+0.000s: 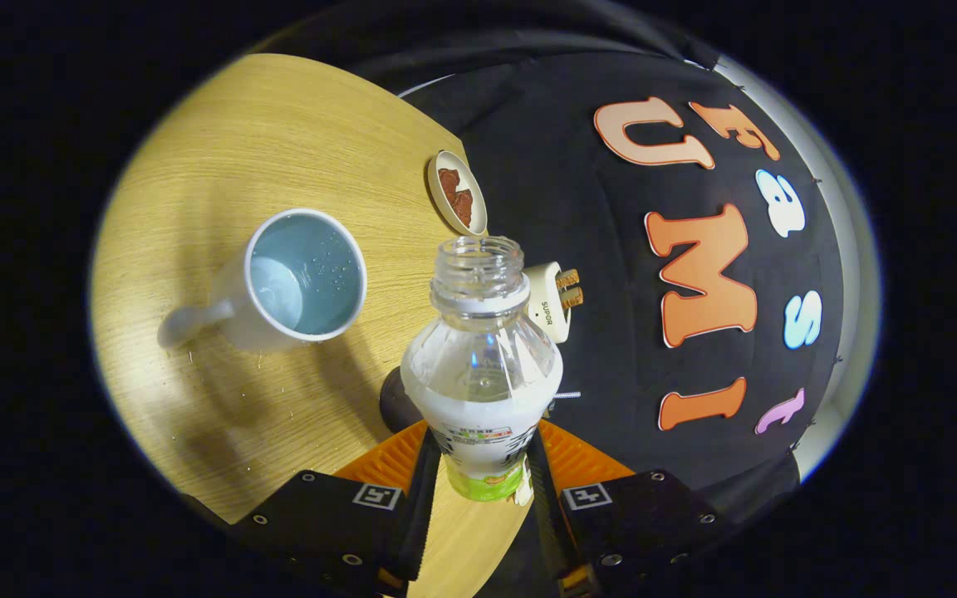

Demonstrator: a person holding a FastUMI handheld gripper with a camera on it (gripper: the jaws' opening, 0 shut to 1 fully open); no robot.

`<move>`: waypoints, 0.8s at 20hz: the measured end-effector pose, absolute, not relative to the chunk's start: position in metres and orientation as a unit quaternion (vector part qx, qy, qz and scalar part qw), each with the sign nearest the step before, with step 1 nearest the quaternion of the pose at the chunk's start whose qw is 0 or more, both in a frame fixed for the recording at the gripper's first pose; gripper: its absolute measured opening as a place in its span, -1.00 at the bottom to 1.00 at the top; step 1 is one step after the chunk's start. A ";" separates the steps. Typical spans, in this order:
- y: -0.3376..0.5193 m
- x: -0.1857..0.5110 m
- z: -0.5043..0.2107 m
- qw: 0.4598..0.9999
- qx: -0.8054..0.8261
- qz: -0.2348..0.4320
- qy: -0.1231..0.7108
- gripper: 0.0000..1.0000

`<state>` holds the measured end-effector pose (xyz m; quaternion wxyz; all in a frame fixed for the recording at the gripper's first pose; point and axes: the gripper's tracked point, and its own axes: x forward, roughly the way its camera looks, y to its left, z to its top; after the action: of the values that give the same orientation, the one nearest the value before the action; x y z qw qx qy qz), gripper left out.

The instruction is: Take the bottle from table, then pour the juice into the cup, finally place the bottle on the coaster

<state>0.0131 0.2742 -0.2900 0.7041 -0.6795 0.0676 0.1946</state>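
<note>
The gripper (483, 465) pinches one clear, uncapped plastic bottle (483, 365) of white juice by its labelled body, both fingers pressed on it, held above the edge of the round, pale wooden table (279, 124). Beyond the fingers stands one white mug (300, 278) mid-table, unobstructed. At the table's edge, one small beige dish (455, 193) of brown pieces lies beyond the bottle's mouth, and one white plug (552, 301) shows behind its neck.

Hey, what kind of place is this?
Likely a staged demo booth, not a real kitchen: a wooden table against a black cloth wall, holding just a cup, with an open bottle gripped in the tongs.
</note>
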 end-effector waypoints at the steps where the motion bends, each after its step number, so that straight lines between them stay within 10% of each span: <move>1: 0.275 0.015 -0.290 0.697 -0.687 0.196 0.063 0.13; 16: 0.286 0.019 -0.288 0.609 -0.766 0.205 -0.004 0.12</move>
<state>0.0194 0.2857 -0.2884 0.6089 -0.7663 -0.0042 0.2051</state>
